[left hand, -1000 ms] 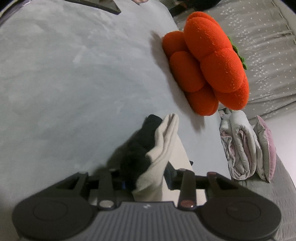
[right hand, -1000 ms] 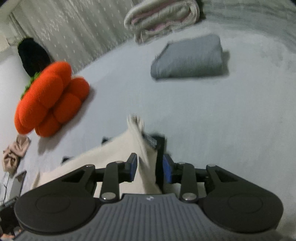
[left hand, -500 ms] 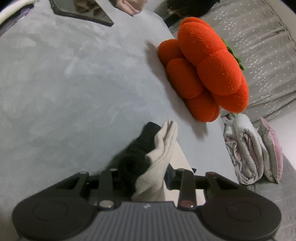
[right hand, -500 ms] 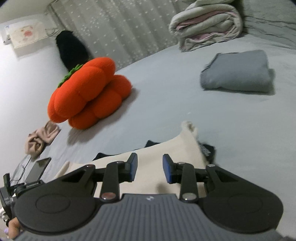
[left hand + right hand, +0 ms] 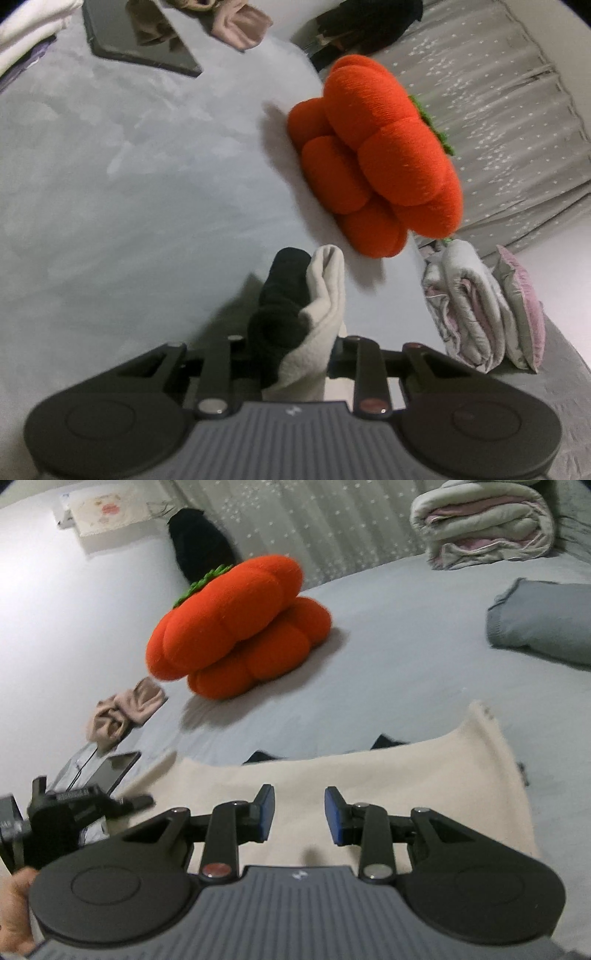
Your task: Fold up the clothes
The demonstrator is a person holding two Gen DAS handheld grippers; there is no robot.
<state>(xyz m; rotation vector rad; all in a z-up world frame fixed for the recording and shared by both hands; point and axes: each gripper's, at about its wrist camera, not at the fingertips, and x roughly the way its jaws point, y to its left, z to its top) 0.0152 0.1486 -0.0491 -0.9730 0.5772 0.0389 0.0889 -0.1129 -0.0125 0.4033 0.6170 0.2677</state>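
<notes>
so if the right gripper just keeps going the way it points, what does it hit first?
Probably the cream garment spread just beyond the right gripper; its open jaws hold nothing. Past that lies bare bed sheet, though depth is hard to judge.

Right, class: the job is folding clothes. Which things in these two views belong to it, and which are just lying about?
In the job:
- cream garment
- left gripper, jaws closing on a cream-and-black bunch of it
- right gripper, open above it

Lying about:
- orange pumpkin cushion
- rolled quilt
- folded grey garment
- tablet
- beige cloth
</notes>
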